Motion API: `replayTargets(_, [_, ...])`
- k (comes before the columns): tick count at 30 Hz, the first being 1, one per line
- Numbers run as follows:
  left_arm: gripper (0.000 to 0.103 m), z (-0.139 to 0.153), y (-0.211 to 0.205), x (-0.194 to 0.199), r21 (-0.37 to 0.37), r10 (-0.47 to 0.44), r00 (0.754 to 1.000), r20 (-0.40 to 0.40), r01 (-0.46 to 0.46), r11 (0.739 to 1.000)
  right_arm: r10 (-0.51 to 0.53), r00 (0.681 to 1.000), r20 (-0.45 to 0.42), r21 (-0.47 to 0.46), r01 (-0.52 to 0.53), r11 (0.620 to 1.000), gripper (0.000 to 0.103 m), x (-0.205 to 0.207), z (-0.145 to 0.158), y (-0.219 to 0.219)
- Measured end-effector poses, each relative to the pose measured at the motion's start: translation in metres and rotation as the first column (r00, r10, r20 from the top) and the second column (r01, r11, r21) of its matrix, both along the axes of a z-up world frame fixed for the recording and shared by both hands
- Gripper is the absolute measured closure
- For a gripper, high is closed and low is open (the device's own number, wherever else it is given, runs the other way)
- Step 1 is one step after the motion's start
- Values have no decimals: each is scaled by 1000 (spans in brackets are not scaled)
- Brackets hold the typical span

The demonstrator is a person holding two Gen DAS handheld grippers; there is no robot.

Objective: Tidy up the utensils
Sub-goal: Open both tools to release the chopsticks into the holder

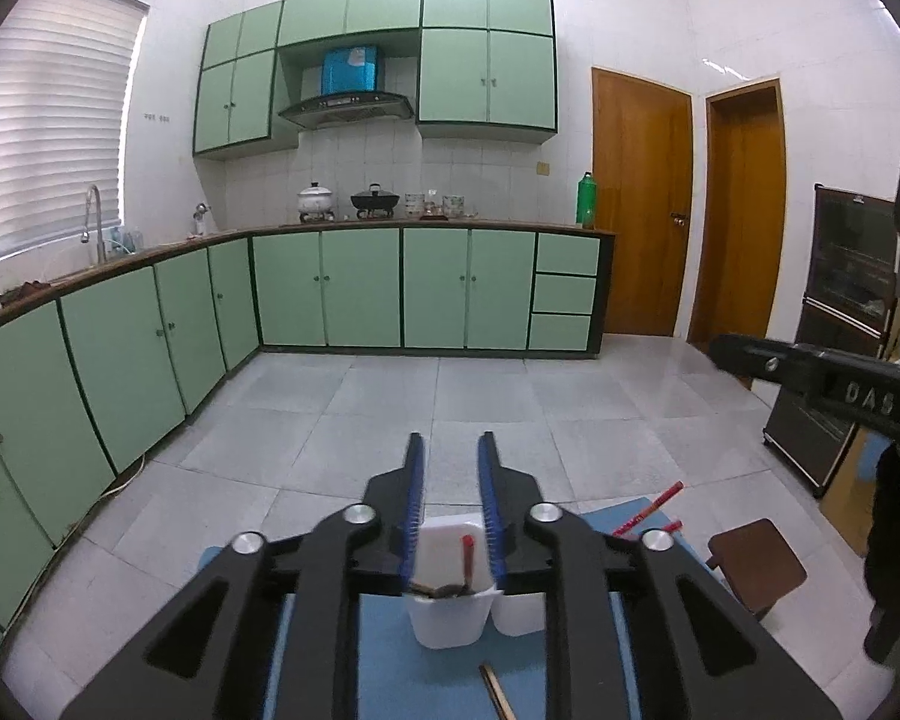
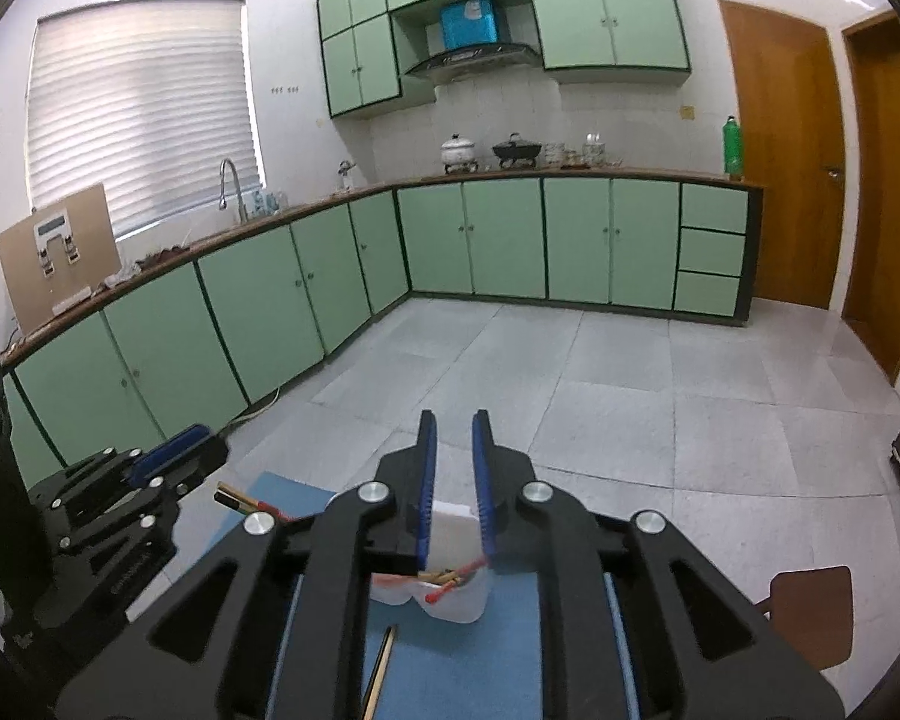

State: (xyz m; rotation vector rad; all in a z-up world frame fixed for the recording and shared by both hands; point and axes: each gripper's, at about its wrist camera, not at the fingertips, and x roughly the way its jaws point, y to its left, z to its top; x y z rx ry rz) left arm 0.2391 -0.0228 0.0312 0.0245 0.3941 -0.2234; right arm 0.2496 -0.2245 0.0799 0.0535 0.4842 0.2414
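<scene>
Fingers of our left gripper [image 1: 452,450] and right gripper [image 2: 453,429] stand slightly apart, gripping nothing, above the white holder [image 1: 447,612] on the blue mat [image 1: 390,648]. One loose chopstick [image 2: 380,672] lies nearest, long axis running near-to-far.

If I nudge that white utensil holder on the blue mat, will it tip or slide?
The white utensil holder looks like thin plastic, so probably light and easy to shove. It stands fairly tall with chopsticks leaning inside, so a high push might tip it. The blue mat may add some grip, so it could topple rather than slide; push low.
</scene>
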Motion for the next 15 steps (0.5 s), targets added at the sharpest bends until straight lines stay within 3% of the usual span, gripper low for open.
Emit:
replayTargets(7, [59,-5,12,-49,-44,-3,1000,-2,3,999,-17,1000,4,5,16,1000,64,-55,-16,-18])
replayTargets(13, [49,-55,21,-94,-53,12,997,-75,-16,998,-25,997,-70,19,26,999,42,-109,-79,-20])
replayTargets(15, [49,-77,22,-105,-36,22,993,-120,-26,999,-27,994,-111,15,28,999,41,-126,-106,-15])
